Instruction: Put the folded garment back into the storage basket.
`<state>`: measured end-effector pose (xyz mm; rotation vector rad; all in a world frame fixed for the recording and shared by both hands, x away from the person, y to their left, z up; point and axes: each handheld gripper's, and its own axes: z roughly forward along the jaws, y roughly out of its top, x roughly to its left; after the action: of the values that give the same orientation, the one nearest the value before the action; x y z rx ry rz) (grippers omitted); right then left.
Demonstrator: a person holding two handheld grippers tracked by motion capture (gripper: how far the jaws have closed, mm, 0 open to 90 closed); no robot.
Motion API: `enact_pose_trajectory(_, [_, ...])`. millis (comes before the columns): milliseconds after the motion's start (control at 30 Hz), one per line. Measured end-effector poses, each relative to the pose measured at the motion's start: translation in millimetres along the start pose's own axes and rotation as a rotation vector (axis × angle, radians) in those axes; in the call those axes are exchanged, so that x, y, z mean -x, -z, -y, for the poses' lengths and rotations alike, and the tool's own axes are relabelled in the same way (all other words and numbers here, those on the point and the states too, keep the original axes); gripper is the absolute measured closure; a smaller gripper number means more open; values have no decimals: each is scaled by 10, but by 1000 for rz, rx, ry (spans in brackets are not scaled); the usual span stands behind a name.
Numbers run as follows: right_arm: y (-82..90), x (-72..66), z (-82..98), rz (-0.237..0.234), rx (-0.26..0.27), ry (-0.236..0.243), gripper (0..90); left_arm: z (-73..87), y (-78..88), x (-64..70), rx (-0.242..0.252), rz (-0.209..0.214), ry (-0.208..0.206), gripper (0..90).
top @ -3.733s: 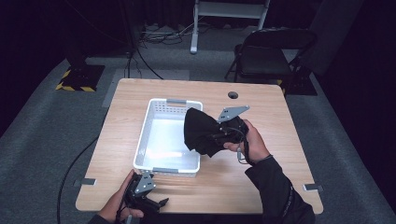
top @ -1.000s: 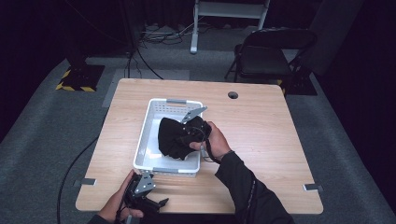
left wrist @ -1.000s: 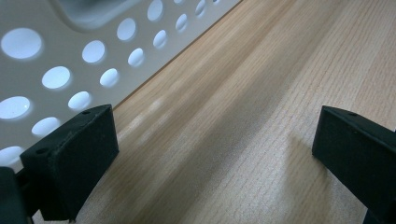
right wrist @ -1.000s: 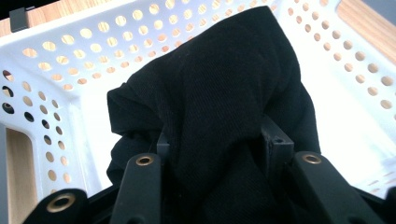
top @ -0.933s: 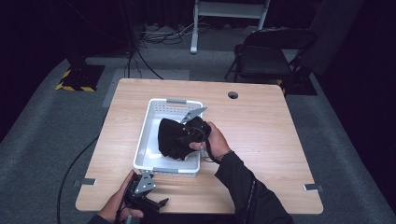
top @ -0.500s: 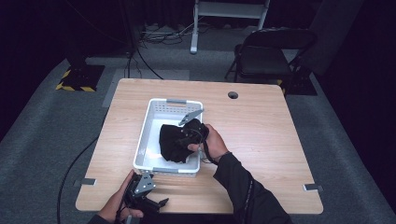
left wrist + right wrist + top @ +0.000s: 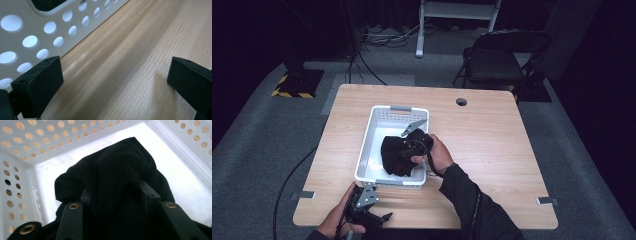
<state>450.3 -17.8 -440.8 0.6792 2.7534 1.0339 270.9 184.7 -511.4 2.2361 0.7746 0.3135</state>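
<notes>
Black cloth lowered into white basket (image 7: 368, 146), right gripper at release.

Left of the basket's near wall, the left gripper (image 7: 371, 217) is rested on the table (image 7: 512, 150), jaws apart, empty. Inside the basket, the black cloth (image 7: 120, 175) is bunched between the right gripper (image 7: 119, 195) jaws, which have just been opening. Risk judged: fabric snagged on a pad is dragged out on withdrawal.

Wood table (image 7: 492, 150) w/ white perforated basket (image 7: 371, 141) on it, left gripper (image 7: 371, 216) resting near front edge.
</notes>
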Motion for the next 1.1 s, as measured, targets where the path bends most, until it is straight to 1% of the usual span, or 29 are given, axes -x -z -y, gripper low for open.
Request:
enact_pose_trajectory(133, [-18, 7, 7, -2, -11, 0, 529, 0, 0, 0, 0, 0, 0, 2])
enact_pose_trajectory(200, [-28, -4, 1, -3, -23, 7, 458, 0, 0, 0, 0, 0, 0, 2])
enact_pose_trajectory(233, [-38, -19, -4, 0, -34, 19, 426, 0, 0, 0, 0, 0, 0, 2])
enact_pose_trajectory(267, [-45, -30, -6, 1, -41, 33, 372, 0, 0, 0, 0, 0, 0, 2])
enact_pose_trajectory(300, [-63, -51, -8, -13, -59, 60, 307, 0, 0, 0, 0, 0, 0, 2])
enact_pose_trajectory(333, [-76, -72, -13, -14, -80, 85, 254, 0, 0, 0, 0, 0, 0, 2])
enact_pose_trajectory(367, [-86, -94, -18, -5, -95, 117, 213, 0, 0, 0, 0, 0, 0, 2])
enact_pose_trajectory(400, [-91, -114, -21, 6, -103, 136, 179, 0, 0, 0, 0, 0, 0, 2])
enact_pose_trajectory(433, [-98, -139, -25, 18, -122, 159, 147, 0, 0, 0, 0, 0, 0, 2])
enact_pose_trajectory(467, [-99, -156, -24, 40, -126, 167, 91, 0, 1, -1, -1, 0, -2, 2])
enact_pose_trajectory(500, [-98, -169, -30, 61, -128, 184, 80, 0, 1, -1, -1, 0, -2, 2])
enact_pose_trajectory(533, [-90, -174, -35, 78, -124, 188, 79, 0, 1, -1, -1, 0, -1, 2])
enact_pose_trajectory(633, [-64, -162, -40, 87, -107, 172, 65, 0, 0, 0, -1, 0, 0, 2])
enact_pose_trajectory(700, [-58, -155, -35, 92, -107, 171, 58, 0, 0, -1, -1, 0, -1, 2])
enact_pose_trajectory(967, [-51, -154, -29, 97, -82, 183, 45, 0, 0, 0, -1, 0, -1, 2])
enact_pose_trajectory(1033, [-55, -162, -32, 117, -86, 187, 45, 0, 0, -1, -1, 0, -1, 2])
enact_pose_trajectory(1100, [-53, -160, -32, 122, -94, 190, 45, 0, 0, 0, -1, 0, 0, 2])
